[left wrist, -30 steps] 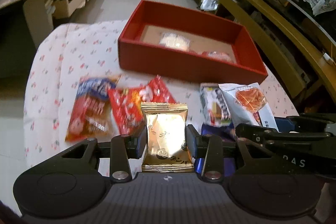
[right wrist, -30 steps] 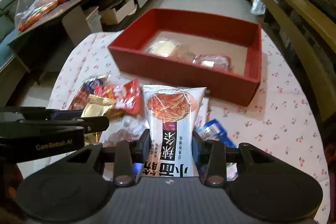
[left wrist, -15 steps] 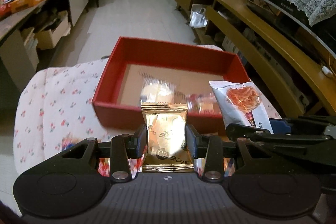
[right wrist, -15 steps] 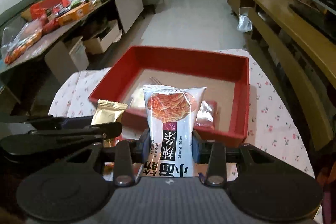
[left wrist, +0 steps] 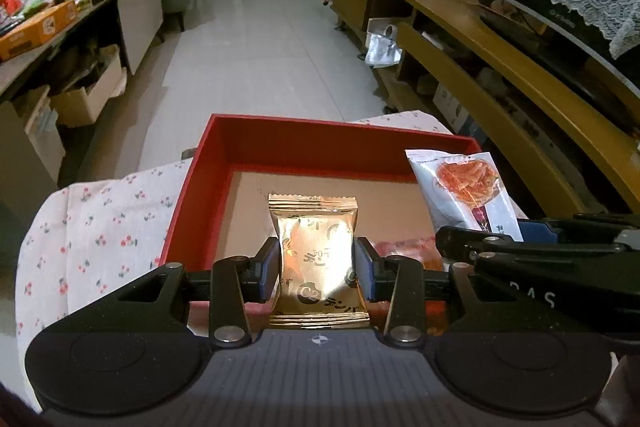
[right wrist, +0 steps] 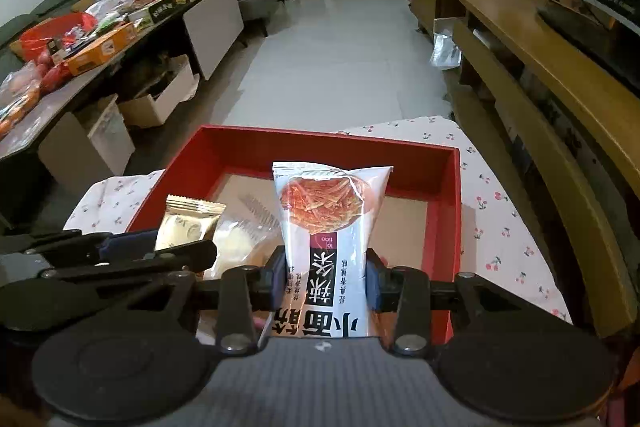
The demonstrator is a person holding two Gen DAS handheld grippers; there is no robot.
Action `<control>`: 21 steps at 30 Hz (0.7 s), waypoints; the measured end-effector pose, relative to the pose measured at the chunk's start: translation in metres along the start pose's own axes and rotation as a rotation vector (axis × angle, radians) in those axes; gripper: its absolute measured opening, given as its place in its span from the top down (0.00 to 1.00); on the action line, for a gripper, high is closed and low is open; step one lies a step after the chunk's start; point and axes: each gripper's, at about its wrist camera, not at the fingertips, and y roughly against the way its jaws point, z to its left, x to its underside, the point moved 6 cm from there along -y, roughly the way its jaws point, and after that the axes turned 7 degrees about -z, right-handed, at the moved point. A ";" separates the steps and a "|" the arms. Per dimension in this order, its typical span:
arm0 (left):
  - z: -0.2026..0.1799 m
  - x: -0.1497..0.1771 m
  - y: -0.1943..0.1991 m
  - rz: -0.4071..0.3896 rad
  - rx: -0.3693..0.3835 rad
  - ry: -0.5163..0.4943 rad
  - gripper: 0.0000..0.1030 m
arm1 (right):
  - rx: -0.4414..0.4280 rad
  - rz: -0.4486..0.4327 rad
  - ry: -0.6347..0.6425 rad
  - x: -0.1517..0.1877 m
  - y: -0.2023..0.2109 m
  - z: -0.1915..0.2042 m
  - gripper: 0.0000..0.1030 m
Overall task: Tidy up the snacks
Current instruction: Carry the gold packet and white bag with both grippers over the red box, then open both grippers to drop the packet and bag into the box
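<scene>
"C2" on gold packet (left wrist: 314, 251); "小面筋" upside down on white packet (right wrist: 330, 239), both over red box (right wrist: 452, 211).

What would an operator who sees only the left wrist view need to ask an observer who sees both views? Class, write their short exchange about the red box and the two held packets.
Operator: Is the right gripper really clamping the white strip-snack packet?
Observer: Yes. Both its pads press on the packet's lower half, on either side of the black label.
Operator: Does anything lie in the red box behind my gold packet?
Observer: Yes. A clear-wrapped pale round cake lies on the box floor. Your gold packet hides it from you.
</scene>
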 end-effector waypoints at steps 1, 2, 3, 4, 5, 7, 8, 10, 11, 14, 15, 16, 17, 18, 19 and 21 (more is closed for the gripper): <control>0.001 -0.002 -0.004 0.000 -0.002 -0.001 0.54 | 0.001 0.002 0.001 -0.002 -0.004 -0.001 0.46; 0.002 -0.003 -0.008 0.000 -0.004 0.001 0.54 | 0.004 0.003 0.002 -0.003 -0.008 -0.002 0.46; 0.002 -0.005 -0.012 0.001 -0.006 0.003 0.54 | 0.007 0.002 0.005 -0.005 -0.012 -0.003 0.46; 0.004 -0.006 -0.016 0.002 -0.010 0.005 0.54 | 0.009 0.005 0.006 -0.006 -0.016 -0.003 0.46; 0.005 -0.007 -0.019 0.003 -0.013 0.004 0.54 | 0.012 0.007 0.006 -0.008 -0.020 -0.003 0.46; 0.007 -0.008 -0.025 0.003 -0.022 0.006 0.54 | 0.014 0.008 0.005 -0.009 -0.029 -0.004 0.46; 0.008 -0.008 -0.029 0.005 -0.025 0.009 0.54 | 0.016 0.010 0.008 -0.010 -0.033 -0.004 0.46; 0.011 -0.008 -0.037 0.011 -0.028 0.020 0.54 | 0.023 0.012 0.014 -0.011 -0.042 -0.004 0.46; 0.012 -0.008 -0.040 0.015 -0.030 0.023 0.54 | 0.026 0.014 0.017 -0.011 -0.047 -0.004 0.46; 0.015 -0.005 -0.050 0.031 -0.037 0.026 0.54 | 0.036 0.034 0.017 -0.009 -0.062 -0.004 0.46; 0.016 -0.003 -0.053 0.038 -0.042 0.025 0.54 | 0.036 0.043 0.019 -0.007 -0.067 -0.004 0.46; 0.018 -0.001 -0.056 0.043 -0.045 0.025 0.54 | 0.035 0.050 0.018 -0.006 -0.071 -0.004 0.46; 0.019 0.000 -0.058 0.048 -0.047 0.029 0.54 | 0.034 0.056 0.016 -0.004 -0.075 -0.005 0.46; 0.021 0.001 -0.060 0.051 -0.047 0.032 0.54 | 0.034 0.061 0.017 -0.004 -0.078 -0.004 0.46; 0.022 0.002 -0.061 0.051 -0.047 0.034 0.54 | 0.035 0.063 0.019 -0.003 -0.080 -0.004 0.46; 0.023 0.001 -0.062 0.050 -0.044 0.034 0.54 | 0.040 0.067 0.022 -0.003 -0.084 -0.003 0.46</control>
